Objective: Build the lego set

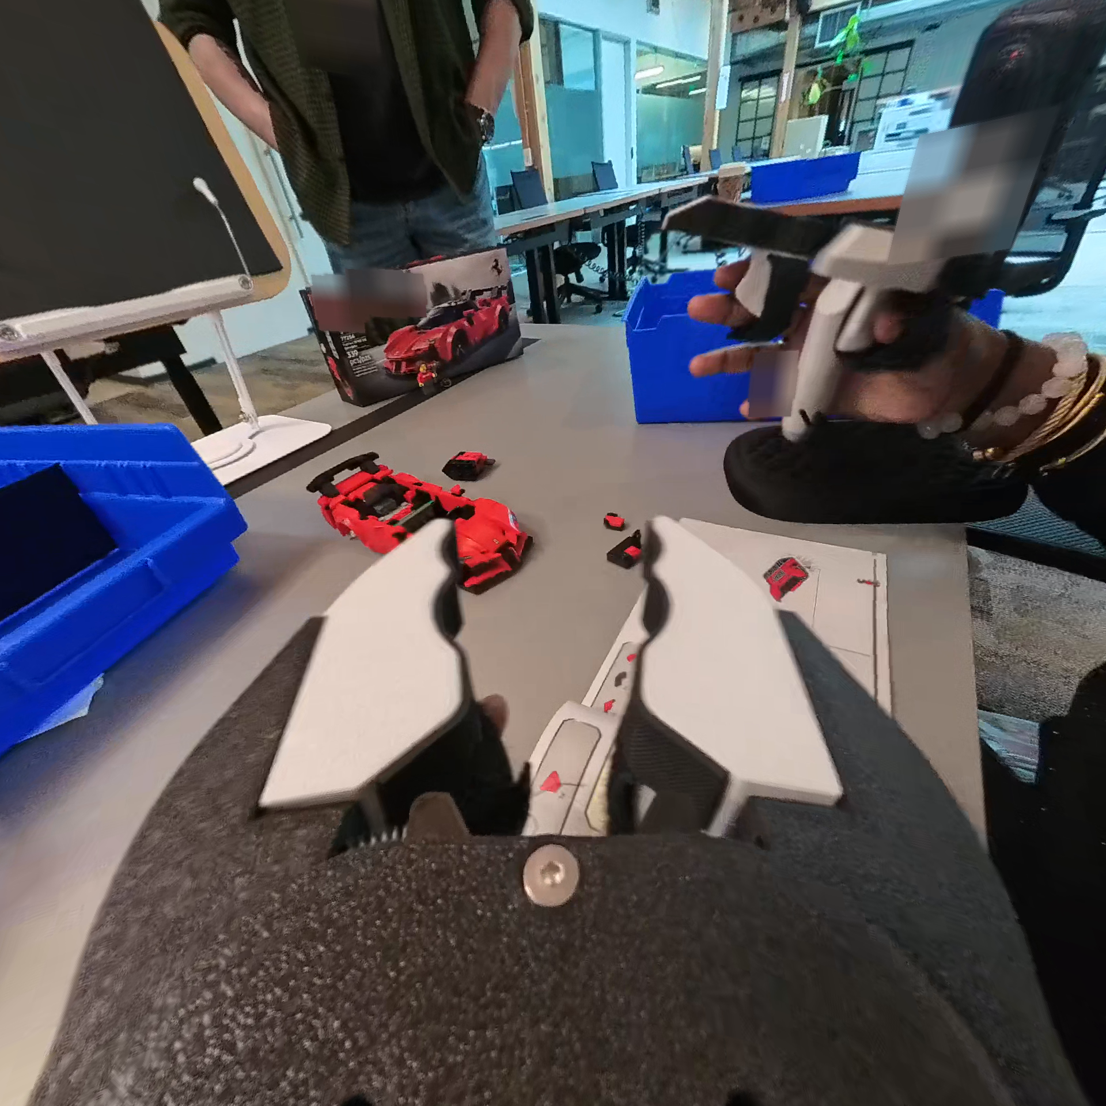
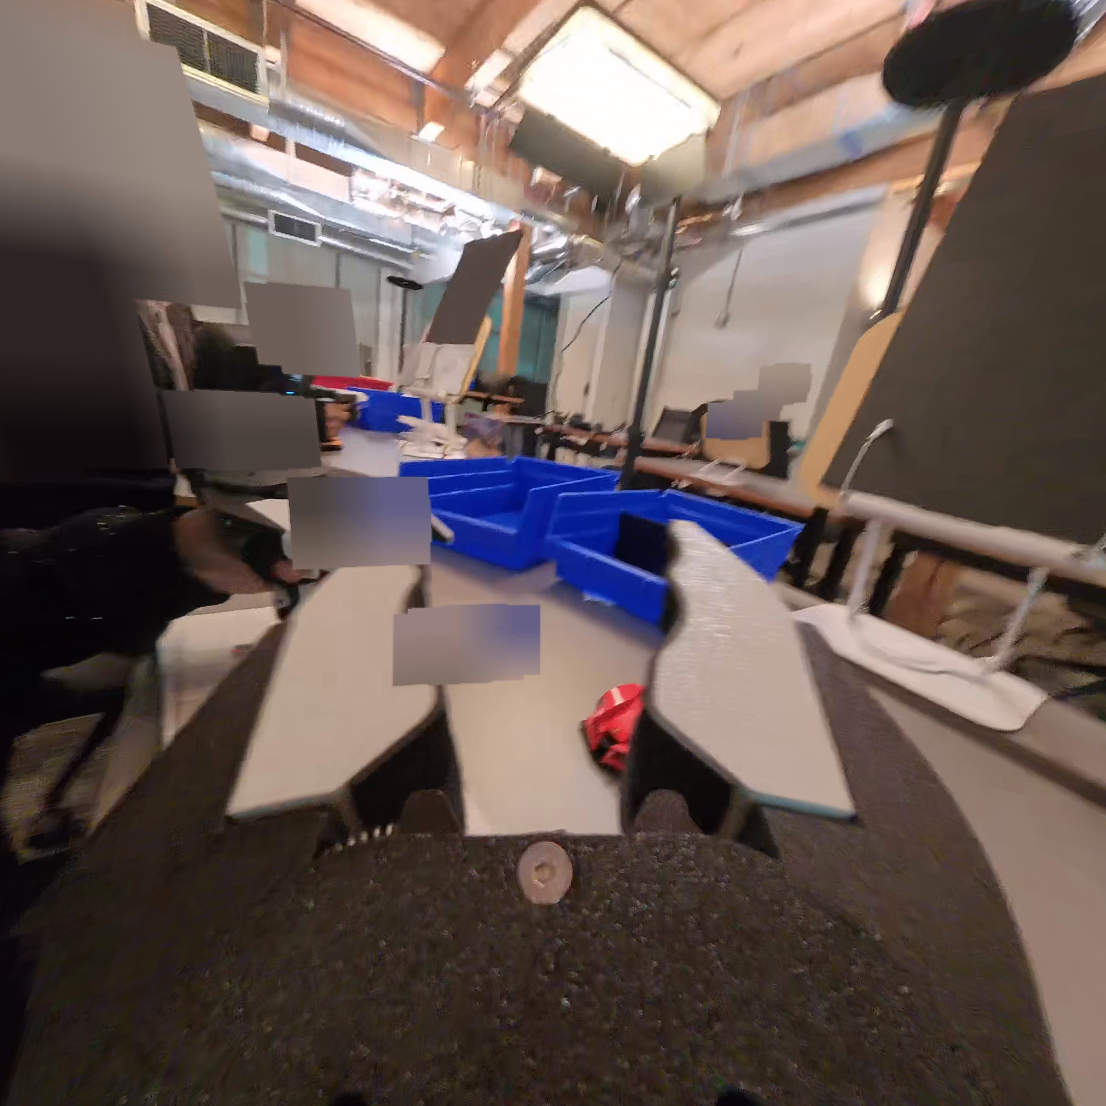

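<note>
— What is sitting on the grey table (image 1: 574, 389)?
— One red Lego car (image 1: 419, 517), three loose brick clusters (image 1: 468, 465), one set box (image 1: 413, 326), two blue bins (image 1: 682, 353), one instruction booklet (image 1: 826, 598).

The left gripper (image 1: 547, 538), with pale grey fingers on a black speckled body, hangs above the grey table (image 1: 568, 407) with its jaws apart and nothing between them. Beyond its left fingertip lies a partly built red and black brick car (image 1: 413, 514). Small red and black loose brick pieces (image 1: 622, 538) sit near the right fingertip, and a larger black and red chunk (image 1: 468, 465) lies farther back. A white instruction booklet (image 1: 826, 598) lies to the right. The right gripper (image 1: 778, 263) is held raised in a hand (image 1: 886, 359) at upper right.
</note>
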`<state>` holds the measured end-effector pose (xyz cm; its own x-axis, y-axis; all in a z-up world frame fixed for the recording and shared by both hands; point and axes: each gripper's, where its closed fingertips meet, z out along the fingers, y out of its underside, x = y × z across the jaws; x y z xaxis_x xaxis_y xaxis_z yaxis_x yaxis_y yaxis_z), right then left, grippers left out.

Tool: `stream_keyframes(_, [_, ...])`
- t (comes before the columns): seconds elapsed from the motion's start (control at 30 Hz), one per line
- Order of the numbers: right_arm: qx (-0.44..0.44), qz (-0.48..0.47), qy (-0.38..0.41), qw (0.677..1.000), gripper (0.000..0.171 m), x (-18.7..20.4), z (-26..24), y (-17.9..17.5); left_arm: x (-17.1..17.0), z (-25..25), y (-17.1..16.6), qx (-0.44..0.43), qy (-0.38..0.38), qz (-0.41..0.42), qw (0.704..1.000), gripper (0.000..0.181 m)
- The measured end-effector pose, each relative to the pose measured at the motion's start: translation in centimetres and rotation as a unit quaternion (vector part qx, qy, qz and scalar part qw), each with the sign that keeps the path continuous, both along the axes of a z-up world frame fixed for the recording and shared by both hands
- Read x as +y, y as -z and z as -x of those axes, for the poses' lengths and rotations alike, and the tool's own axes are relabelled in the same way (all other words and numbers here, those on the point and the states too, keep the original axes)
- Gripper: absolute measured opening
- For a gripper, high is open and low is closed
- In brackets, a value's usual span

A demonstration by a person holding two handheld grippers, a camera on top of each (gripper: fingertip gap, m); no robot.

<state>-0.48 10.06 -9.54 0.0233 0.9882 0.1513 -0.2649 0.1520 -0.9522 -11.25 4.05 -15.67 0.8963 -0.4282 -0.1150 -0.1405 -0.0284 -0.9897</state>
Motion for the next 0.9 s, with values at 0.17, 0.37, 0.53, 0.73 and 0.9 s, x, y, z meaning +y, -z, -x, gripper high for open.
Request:
stream_keyframes(0.17, [-0.089, -0.030, 0.010, 0.996, 0.000, 0.3, -0.7, 1.7, -1.0, 0.4, 0.4, 0.000, 0.020, 0.029, 0.999, 0.000])
stream_keyframes(0.37, [-0.291, -0.007, -0.051, 0.955, 0.024, -2.2, -1.2, 8.1, -2.3, 0.2, 0.9, -0.012, 0.056, 0.076, 0.995, 0.005])
stream_keyframes(0.53, [-0.365, -0.053, -0.094, 0.925, 0.000, -4.9, -1.5, 11.7, -3.1, -0.8, 3.9, 0.050, 0.058, 0.120, 0.990, 0.012])
stream_keyframes(0.73, [-0.418, -0.078, -0.099, 0.900, 0.000, -5.7, -1.1, 14.9, -3.5, -0.1, 6.0, 0.099, 0.037, 0.150, 0.983, 0.000])
stream_keyframes(0.9, [-0.391, -0.053, -0.125, 0.911, 0.006, -5.8, -1.3, 14.3, -4.4, 4.0, 4.5, 0.059, -0.006, 0.122, 0.991, 0.000])
